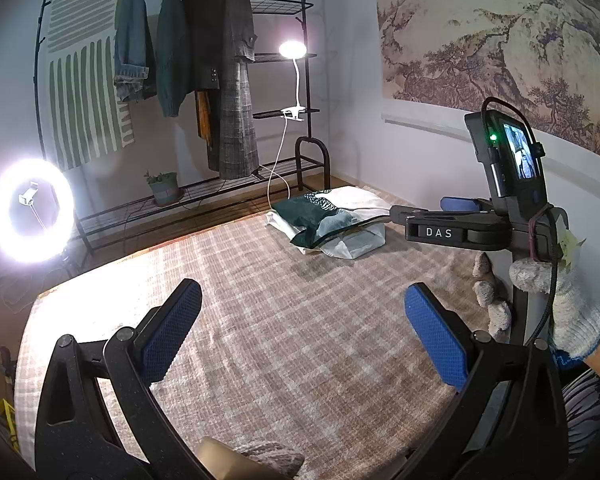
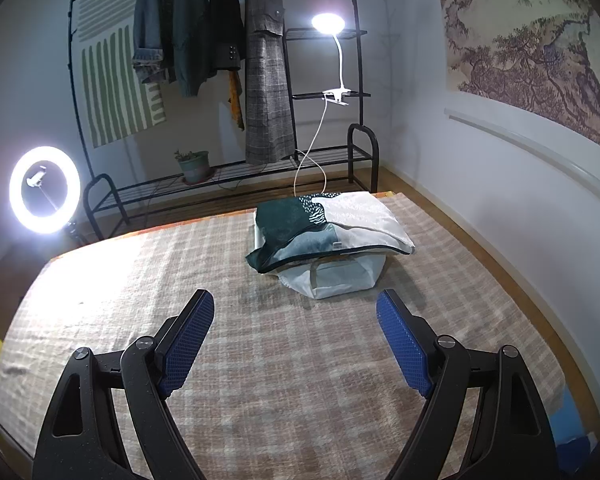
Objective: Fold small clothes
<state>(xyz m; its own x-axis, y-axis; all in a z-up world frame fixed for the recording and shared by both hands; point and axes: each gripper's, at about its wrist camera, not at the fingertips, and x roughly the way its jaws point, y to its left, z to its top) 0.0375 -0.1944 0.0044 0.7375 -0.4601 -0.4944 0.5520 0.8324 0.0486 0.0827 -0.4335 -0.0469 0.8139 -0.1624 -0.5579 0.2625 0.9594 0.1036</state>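
A pile of small clothes [image 2: 328,232] lies at the far side of the bed, a dark green and white patterned piece on top and a pale white piece [image 2: 336,278] under it. The same pile [image 1: 324,220] shows in the left wrist view. My right gripper [image 2: 296,332] hovers over the plaid blanket short of the pile, jaws wide open with nothing between them. My left gripper [image 1: 304,320] is also open and empty, over bare blanket. The right gripper's black body [image 1: 440,234] reaches in from the right beside the pile, held by a gloved hand [image 1: 568,304].
The plaid blanket [image 2: 284,380] covers the bed. Beyond the far edge stand a black clothes rack [image 2: 228,184] with hanging coats, a lit clip lamp [image 2: 328,24], a plant pot [image 2: 194,166] and a bright ring light [image 2: 44,190]. A wall runs along the right.
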